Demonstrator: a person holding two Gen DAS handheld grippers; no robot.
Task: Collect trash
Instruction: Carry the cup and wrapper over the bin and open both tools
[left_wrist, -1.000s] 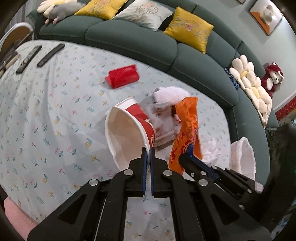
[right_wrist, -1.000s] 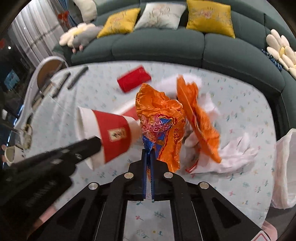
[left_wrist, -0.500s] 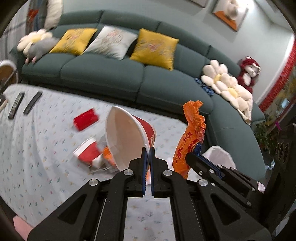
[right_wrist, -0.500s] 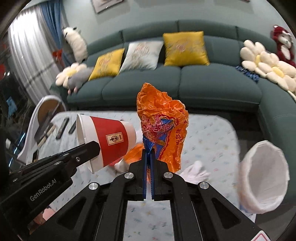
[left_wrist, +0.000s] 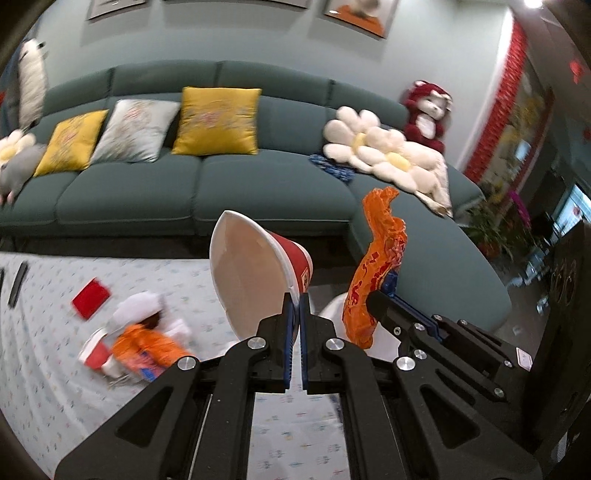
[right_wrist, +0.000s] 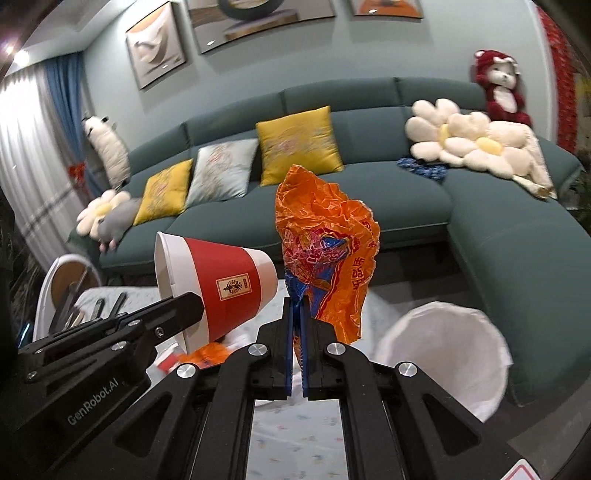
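Two grippers are lifted above the table: on the left, the left gripper (left_wrist: 294, 306) pinches the rim of a red-and-white paper cup (right_wrist: 216, 284), the right gripper (right_wrist: 296, 314) clamps an orange snack wrapper (right_wrist: 325, 243), and a white-lined trash bin (right_wrist: 448, 350) stands near right.

Two grippers: the left gripper (left_wrist: 294, 306) and the right gripper (right_wrist: 297, 306). One red-and-white paper cup (left_wrist: 258, 273) and one orange wrapper (right_wrist: 328, 247) held up. One white-lined bin (right_wrist: 443, 350). Two yellow cushions (left_wrist: 218, 120), one pale cushion (left_wrist: 135, 129). One red plush toy (right_wrist: 498, 88). One red packet (left_wrist: 90, 297) on the table
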